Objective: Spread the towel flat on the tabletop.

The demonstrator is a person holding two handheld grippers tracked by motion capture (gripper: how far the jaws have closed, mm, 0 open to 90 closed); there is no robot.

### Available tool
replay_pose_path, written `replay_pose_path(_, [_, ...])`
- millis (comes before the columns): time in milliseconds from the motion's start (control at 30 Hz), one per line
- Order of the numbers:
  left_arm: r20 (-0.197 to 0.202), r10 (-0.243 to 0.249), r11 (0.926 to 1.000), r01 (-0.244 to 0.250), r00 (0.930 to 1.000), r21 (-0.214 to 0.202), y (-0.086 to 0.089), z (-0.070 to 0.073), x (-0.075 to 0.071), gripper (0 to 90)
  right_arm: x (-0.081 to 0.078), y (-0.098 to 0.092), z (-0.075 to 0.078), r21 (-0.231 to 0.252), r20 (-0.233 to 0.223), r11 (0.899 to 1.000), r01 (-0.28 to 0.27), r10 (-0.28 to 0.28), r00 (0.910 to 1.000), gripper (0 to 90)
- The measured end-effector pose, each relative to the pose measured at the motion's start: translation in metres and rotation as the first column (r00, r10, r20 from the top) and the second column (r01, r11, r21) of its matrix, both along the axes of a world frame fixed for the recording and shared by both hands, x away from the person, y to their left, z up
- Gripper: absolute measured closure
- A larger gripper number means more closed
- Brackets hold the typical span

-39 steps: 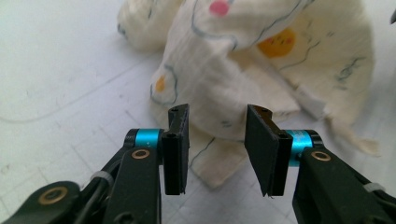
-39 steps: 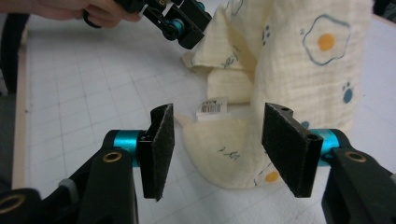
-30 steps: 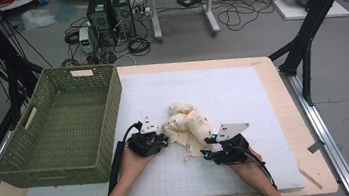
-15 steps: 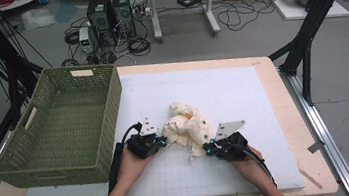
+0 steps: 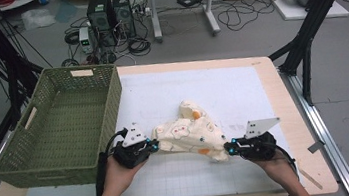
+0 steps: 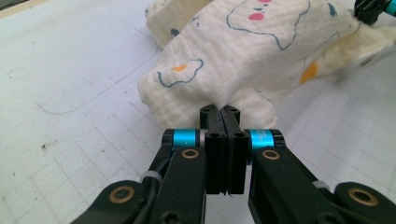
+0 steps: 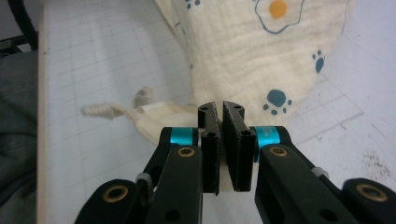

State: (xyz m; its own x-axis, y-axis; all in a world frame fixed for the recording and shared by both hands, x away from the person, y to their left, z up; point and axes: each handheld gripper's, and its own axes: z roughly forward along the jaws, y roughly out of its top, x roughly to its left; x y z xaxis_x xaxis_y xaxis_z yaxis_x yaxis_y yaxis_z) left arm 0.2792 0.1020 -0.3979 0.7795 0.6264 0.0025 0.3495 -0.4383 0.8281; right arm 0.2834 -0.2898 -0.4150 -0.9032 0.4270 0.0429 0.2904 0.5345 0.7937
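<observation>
While both grippers pinch opposite edges of the cream printed garment (image 5: 190,135), it hangs stretched between them just above the white gridded mat (image 5: 242,89), near the front edge of the table (image 5: 281,80). It looks like a small baby garment in crinkled muslin with fried-egg and paw-print motifs, and a cord tie trails from one hem, seen in the right gripper view. The left gripper (image 6: 224,112) has its jaws pressed together on a fold of the cloth at the garment's left end; in the high view it (image 5: 153,144) sits just beside the green wicker basket (image 5: 59,122). The right gripper (image 7: 221,108) has its jaws nearly closed on the hem at the other end, cloth visibly caught between them; in the high view it (image 5: 229,146) holds the right corner, well apart from the left one.

The step in hand appears to be spreading or lifting the garment by two edges, either to flatten it for folding or to carry it toward the basket. Part of it still bunches in a lump at the far side. The next move probably calls for keeping both grips firm, raising the cloth evenly, and drawing the hands apart until the bunched part pulls free. A thin pinch could slip if the pull is uneven.
</observation>
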Motion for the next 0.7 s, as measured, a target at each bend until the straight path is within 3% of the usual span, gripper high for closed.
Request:
replay_pose_path(200, [-0.010,-0.029,0.9993,0.029,0.9995,0.024,0.007,-0.004,-0.027,88.6,-0.012,-0.002,0.001,-0.003,-0.009,0.997,-0.073,0.073,0.9973,85.5])
replay_pose_path(433, [-0.037,-0.065,0.9972,0.066,0.9972,0.034,0.020,-0.012,-0.052,88.1,-0.020,0.006,0.000,0.000,-0.035,0.987,-0.158,0.158,0.9868,84.6])
replay_pose_path(567, [-0.039,-0.085,0.9963,0.085,0.9956,0.010,0.024,-0.014,-0.053,78.3,-0.024,0.009,-0.003,-0.020,-0.035,0.985,-0.173,0.172,0.9845,74.1])
replay_pose_path(700, [-0.020,-0.082,0.9965,0.081,0.9964,-0.020,0.021,-0.011,-0.044,69.9,-0.021,0.005,0.003,0.019,-0.002,0.991,-0.133,0.133,0.9911,65.3])
